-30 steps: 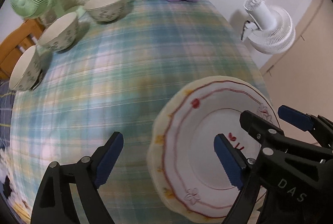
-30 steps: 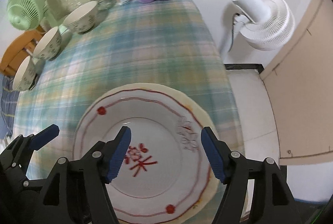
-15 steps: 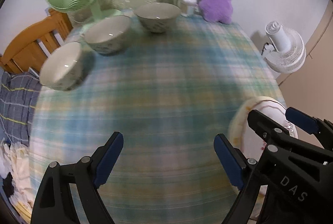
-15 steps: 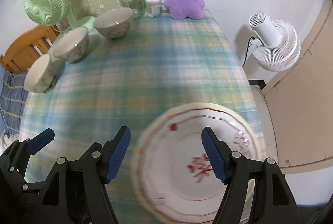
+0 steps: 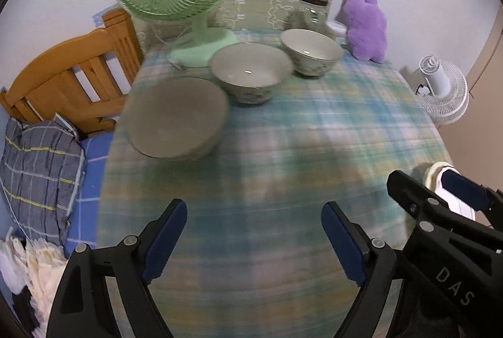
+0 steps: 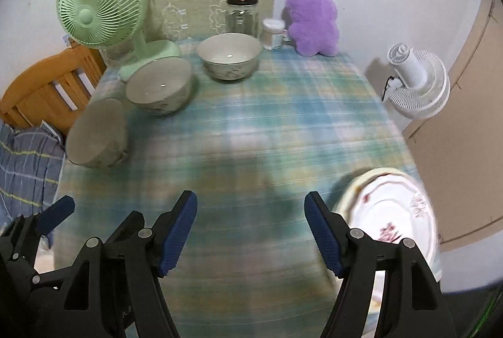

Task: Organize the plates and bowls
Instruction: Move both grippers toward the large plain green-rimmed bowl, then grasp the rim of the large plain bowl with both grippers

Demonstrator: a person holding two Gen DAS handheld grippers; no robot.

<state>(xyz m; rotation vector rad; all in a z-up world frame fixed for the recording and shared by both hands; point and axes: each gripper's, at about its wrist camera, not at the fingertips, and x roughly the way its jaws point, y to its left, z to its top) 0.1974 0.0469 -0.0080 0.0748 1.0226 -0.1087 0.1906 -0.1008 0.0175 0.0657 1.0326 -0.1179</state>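
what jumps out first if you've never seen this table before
Probably the mint green fan at the far left of the plaid table, with three bowls strung out in a row beside it. Next the purple plush toy against the back wall and the red-patterned plate at the near right edge. Both grippers, left gripper and right gripper, hang open over bare cloth.

Three bowls (image 6: 229, 56) stood on the table (image 6: 283, 124), with one plate (image 6: 393, 212). There were two fans (image 6: 100, 4), one glass jar (image 6: 242, 14), one small white container (image 6: 273, 34) and one purple plush toy (image 6: 312, 19). One wooden chair (image 6: 47, 89) stood beside the table.
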